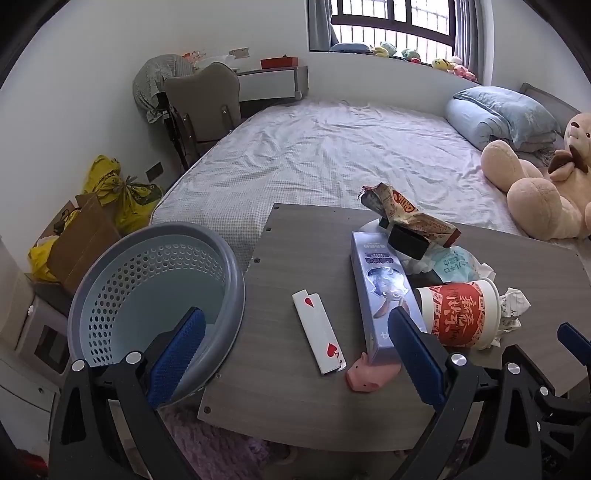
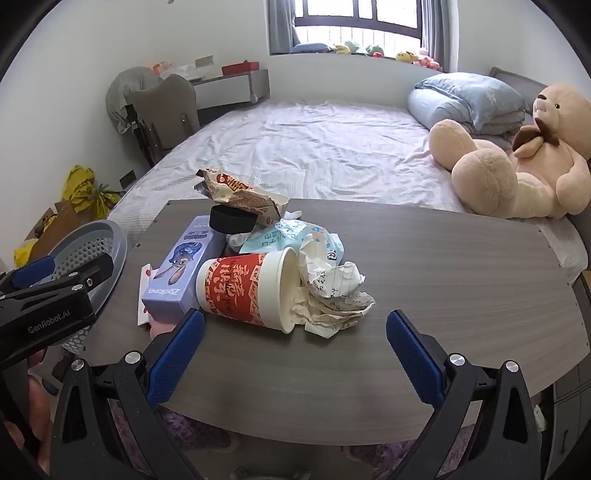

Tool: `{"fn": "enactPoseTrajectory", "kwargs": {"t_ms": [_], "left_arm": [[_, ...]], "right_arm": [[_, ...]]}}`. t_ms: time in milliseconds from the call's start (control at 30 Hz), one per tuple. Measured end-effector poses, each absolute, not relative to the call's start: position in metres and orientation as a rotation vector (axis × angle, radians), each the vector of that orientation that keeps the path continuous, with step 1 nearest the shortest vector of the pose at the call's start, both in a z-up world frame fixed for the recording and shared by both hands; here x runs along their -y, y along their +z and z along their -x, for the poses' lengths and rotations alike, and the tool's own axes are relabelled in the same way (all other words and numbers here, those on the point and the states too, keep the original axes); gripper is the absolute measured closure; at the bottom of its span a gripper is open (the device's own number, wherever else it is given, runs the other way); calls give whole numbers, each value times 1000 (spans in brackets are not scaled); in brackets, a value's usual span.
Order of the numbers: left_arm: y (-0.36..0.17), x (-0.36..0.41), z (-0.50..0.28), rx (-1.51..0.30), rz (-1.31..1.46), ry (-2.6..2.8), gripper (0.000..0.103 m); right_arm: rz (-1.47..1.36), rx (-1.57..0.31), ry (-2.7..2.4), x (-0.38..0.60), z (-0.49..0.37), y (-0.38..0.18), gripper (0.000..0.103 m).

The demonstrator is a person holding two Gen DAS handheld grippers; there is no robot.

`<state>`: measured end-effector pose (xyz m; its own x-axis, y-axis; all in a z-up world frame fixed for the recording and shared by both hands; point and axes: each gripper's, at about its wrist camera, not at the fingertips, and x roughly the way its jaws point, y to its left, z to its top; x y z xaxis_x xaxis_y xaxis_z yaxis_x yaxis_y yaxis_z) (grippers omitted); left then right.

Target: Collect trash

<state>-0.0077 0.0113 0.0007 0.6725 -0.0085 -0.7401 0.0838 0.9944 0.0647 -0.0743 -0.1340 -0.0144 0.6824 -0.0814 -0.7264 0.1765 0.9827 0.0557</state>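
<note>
1. Tabletop (image 2: 424,258): fills mid-frame.
2. Basket (image 1: 155,280): lower left, at the tabletop's left edge.
3. Cup (image 2: 247,290): on its side, centre, touching crumpled paper (image 2: 332,291); snack wrapper (image 2: 240,194) behind.
4. Left tongs (image 1: 295,354) and right tongs (image 2: 295,354): both spread wide, gripping nothing.

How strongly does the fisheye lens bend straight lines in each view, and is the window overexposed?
Left wrist view: the grey wood-grain table has bowed edges, and the barred window is blown out white. Right wrist view: the table's far edge arcs strongly and the window panes are washed out; dark vignette fills the corners of both.
</note>
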Motion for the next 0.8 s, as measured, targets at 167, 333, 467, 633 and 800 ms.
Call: {"fn": "enactPoseTrajectory", "kwargs": {"t_ms": [167,333,467,633,800], "left_arm": [[-1,-13,8,-831,-95,-48,8],[-2,-12,9,-831,-99,-47,8],[-3,-12,10,-832,-100,-47,8],[-3,-12,10,-834,-97,-49,8],[-2,-11,11,-834,-96,-47,8]], "right_arm": [[-127,-800,-143,136,74,-17,6],[-127,-793,-146,137,76,-16,6],[-124,-796,-148,138,76,-16,6],[-126,-792,-147,138,77,-17,6],[-134,-790,-149,140,77,-16,6]]}}
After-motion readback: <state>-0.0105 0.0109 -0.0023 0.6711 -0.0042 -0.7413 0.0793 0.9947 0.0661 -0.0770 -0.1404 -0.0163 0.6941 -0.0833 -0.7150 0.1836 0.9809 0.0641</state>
